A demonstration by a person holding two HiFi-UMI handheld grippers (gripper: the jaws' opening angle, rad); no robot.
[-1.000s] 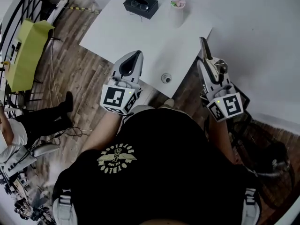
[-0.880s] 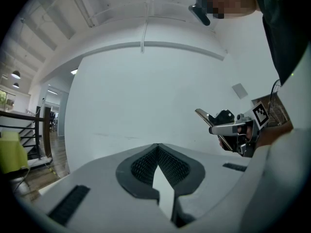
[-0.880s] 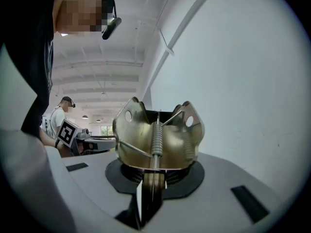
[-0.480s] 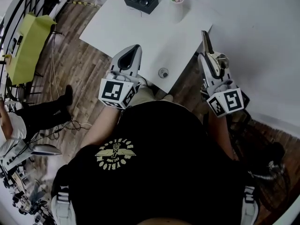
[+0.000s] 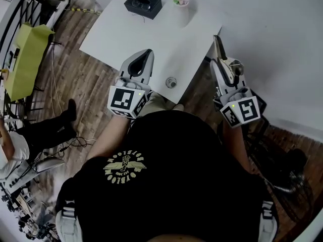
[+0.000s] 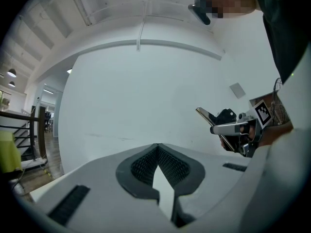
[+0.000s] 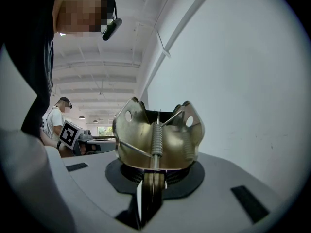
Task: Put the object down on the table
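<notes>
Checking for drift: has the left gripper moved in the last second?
Yes, slightly: the left gripper has edged across the white table toward the small round object.

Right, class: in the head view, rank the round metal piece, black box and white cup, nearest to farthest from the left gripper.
1. round metal piece, near edge of the table, right of the left gripper.
2. black box, far side, ahead.
3. white cup, far side, right of the box, only slightly farther.

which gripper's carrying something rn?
The right gripper: its jaws pinch a brass-coloured metal spring clip. The left gripper has nothing between its jaws.
</notes>
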